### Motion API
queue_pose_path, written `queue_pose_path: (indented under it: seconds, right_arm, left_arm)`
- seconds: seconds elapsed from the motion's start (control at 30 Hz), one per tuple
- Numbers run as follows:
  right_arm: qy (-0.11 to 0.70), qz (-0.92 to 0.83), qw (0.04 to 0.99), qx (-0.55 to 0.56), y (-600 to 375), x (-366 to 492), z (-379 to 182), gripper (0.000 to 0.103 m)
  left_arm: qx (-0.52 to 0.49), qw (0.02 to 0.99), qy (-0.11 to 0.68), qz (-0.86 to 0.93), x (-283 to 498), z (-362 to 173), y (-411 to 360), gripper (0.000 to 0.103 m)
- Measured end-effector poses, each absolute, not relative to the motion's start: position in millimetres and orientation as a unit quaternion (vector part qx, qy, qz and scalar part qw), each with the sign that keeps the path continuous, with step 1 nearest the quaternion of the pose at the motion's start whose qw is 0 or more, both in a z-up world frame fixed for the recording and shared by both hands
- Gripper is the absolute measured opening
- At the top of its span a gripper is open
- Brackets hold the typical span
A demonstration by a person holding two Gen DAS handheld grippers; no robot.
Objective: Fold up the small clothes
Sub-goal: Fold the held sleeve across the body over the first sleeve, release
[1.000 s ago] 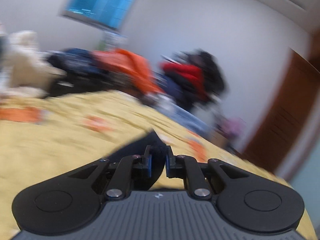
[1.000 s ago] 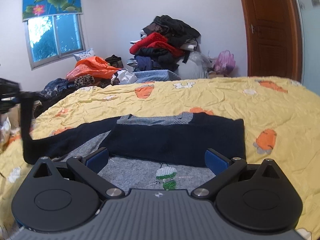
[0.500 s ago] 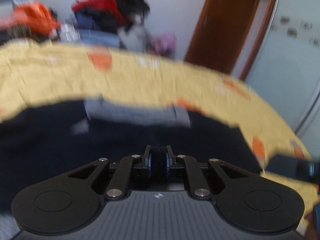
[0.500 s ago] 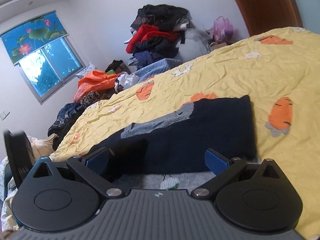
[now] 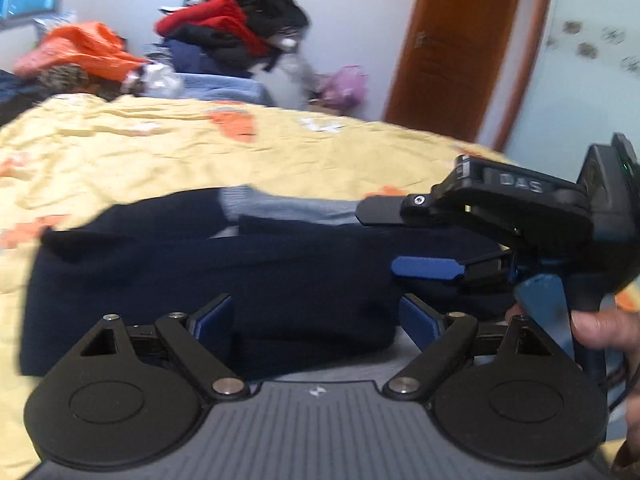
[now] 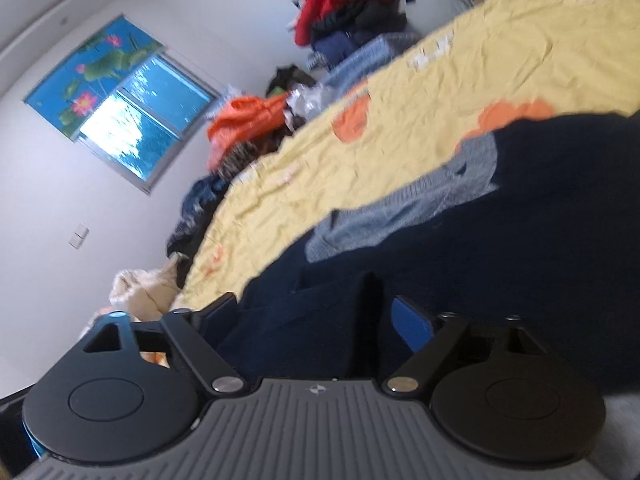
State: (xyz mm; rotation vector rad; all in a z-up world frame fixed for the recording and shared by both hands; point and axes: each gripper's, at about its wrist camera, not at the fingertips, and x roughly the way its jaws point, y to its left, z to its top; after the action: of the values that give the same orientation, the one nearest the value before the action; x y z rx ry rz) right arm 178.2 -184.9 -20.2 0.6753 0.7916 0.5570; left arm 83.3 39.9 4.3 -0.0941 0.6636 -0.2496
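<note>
The sweater [image 5: 248,276], dark navy with a grey knitted collar [image 5: 280,206], lies spread on the yellow bedsheet [image 5: 160,156] printed with orange carrots. Its sleeves are folded in over the body, and a strip of grey shows at the near edge.

The left gripper [image 5: 316,320] hovers low over the near part of the sweater; its jaws are opening, the blue pads set wide with only dark cloth below them, nothing pinched. The right gripper [image 5: 416,240], seen from the side at the right edge of the left wrist view, reaches over the sweater near the collar. A hand [image 5: 600,332] grips its handle. In its own tilted view, the right gripper [image 6: 316,316] has its jaws closing, with a raised fold of navy cloth between the pads, which stand apart from it.

Behind the bed are a pile of clothes [image 5: 236,28], a wooden door [image 5: 460,48] and a window [image 6: 148,120].
</note>
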Motion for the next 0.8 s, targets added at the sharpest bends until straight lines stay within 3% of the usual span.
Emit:
queue_pose_path:
  seconds: [0.2,0.27,0.33,0.43,0.8]
  right_arm:
    - [0.386,0.266,0.831,0.299,-160.3,192.4,-31.6,0.073]
    - [0.391,0.259,0.84,0.275,-151.5,192.8,-28.6,0.062]
    - [0.397,0.238,0.852,0.243,-146.0,191.2,-24.8,0.034]
    - [0.39,0.228,0.864,0.225,-145.7,187.1,-20.1,0.018]
    - [0.324,0.18,0.905,0.209,-194.9,163.7,33.8,0.015]
  left_arm:
    - [-0.024,0.938,0.341,-0.051,85.6,5.0,50.0,0.09]
    - [-0.015,0.937,0.348,-0.033,86.9,5.8,51.0,0.09]
    - [-0.015,0.935,0.354,-0.029,89.0,4.9,52.8,0.09]
    - [-0.02,0.932,0.361,-0.031,87.5,4.3,56.7,0.09]
    - [-0.023,0.933,0.358,-0.006,88.9,8.3,69.7,0.09]
